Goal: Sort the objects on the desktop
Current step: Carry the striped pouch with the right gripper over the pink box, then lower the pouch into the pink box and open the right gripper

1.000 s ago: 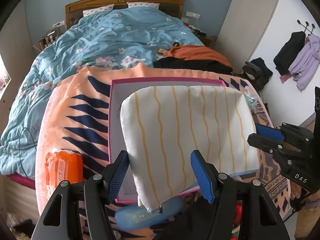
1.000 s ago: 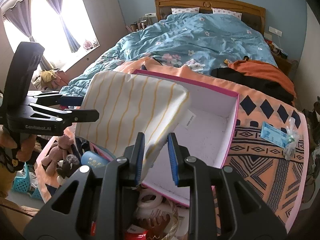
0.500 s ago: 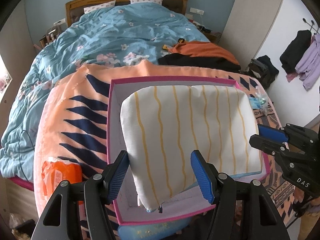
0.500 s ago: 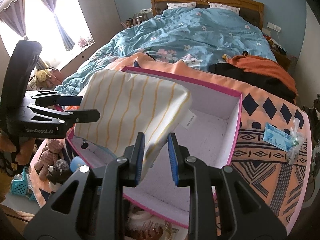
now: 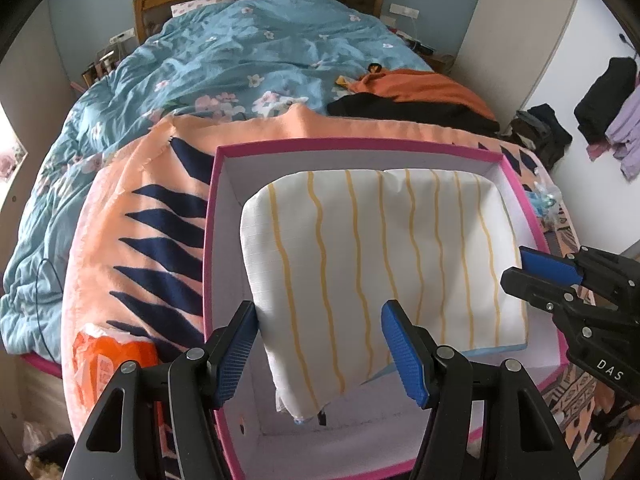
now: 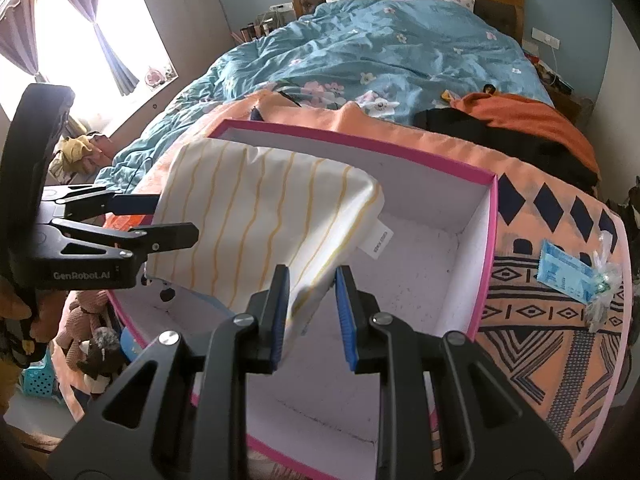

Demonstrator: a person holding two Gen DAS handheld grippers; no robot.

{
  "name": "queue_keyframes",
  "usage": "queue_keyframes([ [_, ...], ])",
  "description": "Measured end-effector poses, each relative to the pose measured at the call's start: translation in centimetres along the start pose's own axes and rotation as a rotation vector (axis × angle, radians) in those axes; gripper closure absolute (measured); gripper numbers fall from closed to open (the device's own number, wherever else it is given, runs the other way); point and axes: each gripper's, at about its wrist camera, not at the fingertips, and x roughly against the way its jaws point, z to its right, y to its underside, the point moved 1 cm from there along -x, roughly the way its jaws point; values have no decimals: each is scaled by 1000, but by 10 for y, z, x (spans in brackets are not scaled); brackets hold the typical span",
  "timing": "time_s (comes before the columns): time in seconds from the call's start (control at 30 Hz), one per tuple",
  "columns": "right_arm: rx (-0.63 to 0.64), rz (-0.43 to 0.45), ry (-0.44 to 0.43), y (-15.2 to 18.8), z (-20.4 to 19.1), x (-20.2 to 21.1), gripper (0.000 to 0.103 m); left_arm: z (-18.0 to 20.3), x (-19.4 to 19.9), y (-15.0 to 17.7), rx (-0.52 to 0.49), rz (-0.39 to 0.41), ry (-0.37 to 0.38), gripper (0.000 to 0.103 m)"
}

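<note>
held over the pink box (image 5: 212,216), a striped pouch (image 5: 376,256) with yellow wavy lines, gripped from two sides. near corner between the left gripper (image 5: 320,350) pads, spread wide around it, contact unclear. right gripper (image 6: 311,312) pinching the pouch's right edge, white tag (image 6: 378,245) hanging just beyond. under the box, an orange patterned cloth (image 6: 560,320); on it a blue packet (image 6: 564,276). farther off, a bed (image 5: 256,60) with a blue quilt.
</note>
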Motion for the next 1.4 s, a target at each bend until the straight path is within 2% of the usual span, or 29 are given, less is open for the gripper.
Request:
queue_keyframes([
  [0.87, -37, -97, 29, -13, 12, -50, 76, -4, -47, -12, 11, -63, -93, 39],
  [1.4, -70, -190, 70, -20, 21, -84, 76, 6, -62, -24, -60, -52, -197, 39],
])
